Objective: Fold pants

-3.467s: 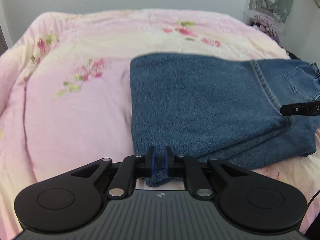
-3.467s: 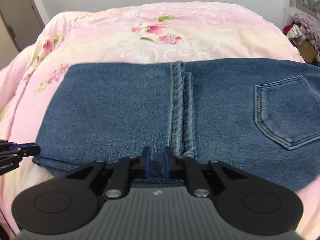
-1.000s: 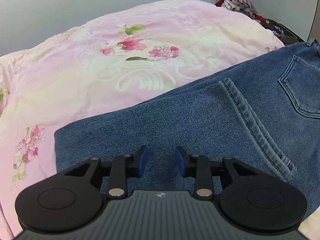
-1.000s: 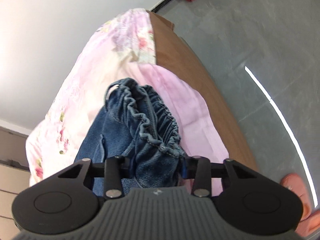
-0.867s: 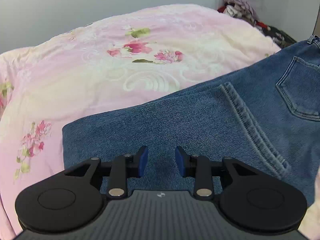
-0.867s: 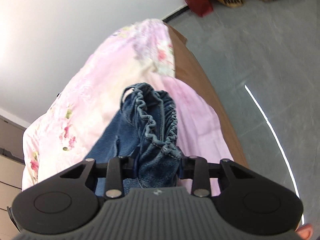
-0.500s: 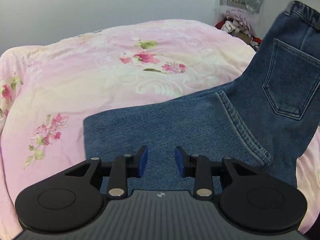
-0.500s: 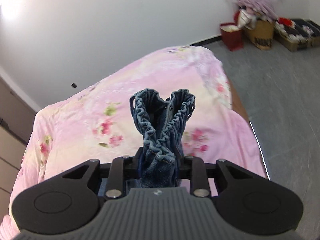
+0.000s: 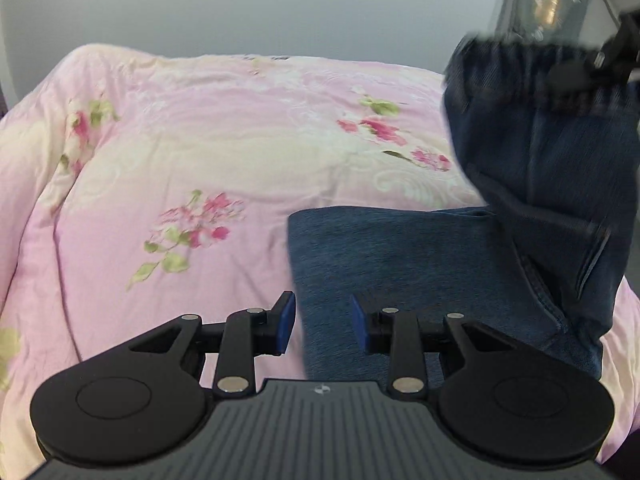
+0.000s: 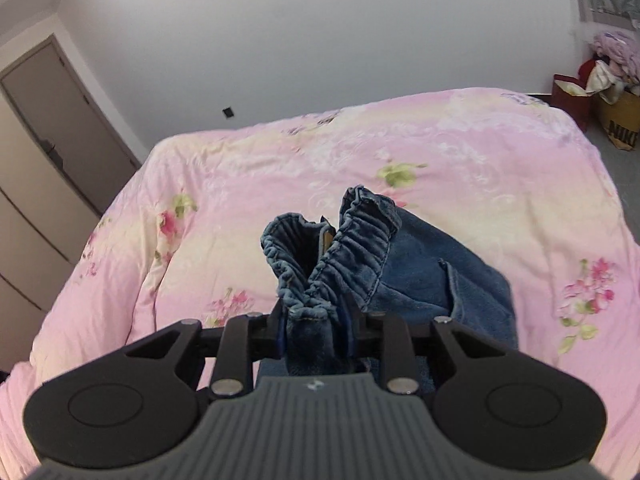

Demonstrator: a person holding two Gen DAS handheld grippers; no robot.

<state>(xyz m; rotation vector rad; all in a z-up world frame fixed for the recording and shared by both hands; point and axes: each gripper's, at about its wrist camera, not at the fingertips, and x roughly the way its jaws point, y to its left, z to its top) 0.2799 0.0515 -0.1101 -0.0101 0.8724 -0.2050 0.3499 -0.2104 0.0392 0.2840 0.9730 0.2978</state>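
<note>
Blue jeans (image 9: 400, 248) lie partly folded on the pink floral quilt (image 9: 160, 140). Their elastic waistband end (image 9: 520, 68) hangs lifted in the air at the upper right of the left wrist view, blurred. My right gripper (image 10: 318, 320) is shut on that bunched waistband (image 10: 352, 248), holding it above the bed with the denim hanging below. Low over the left edge of the flat folded part hovers my left gripper (image 9: 322, 320), open, with nothing between its blue pads (image 9: 286, 320).
The quilt (image 10: 480, 152) covers the whole bed. A grey door (image 10: 60, 120) stands at the left by the white wall. Bags and a heap of clothes (image 10: 612, 92) sit on the floor at the far right.
My right gripper swung the waistband up from the bed's side until it hangs over the quilt. The jeans' top end rose off the bed. My left gripper shifted toward the folded edge.
</note>
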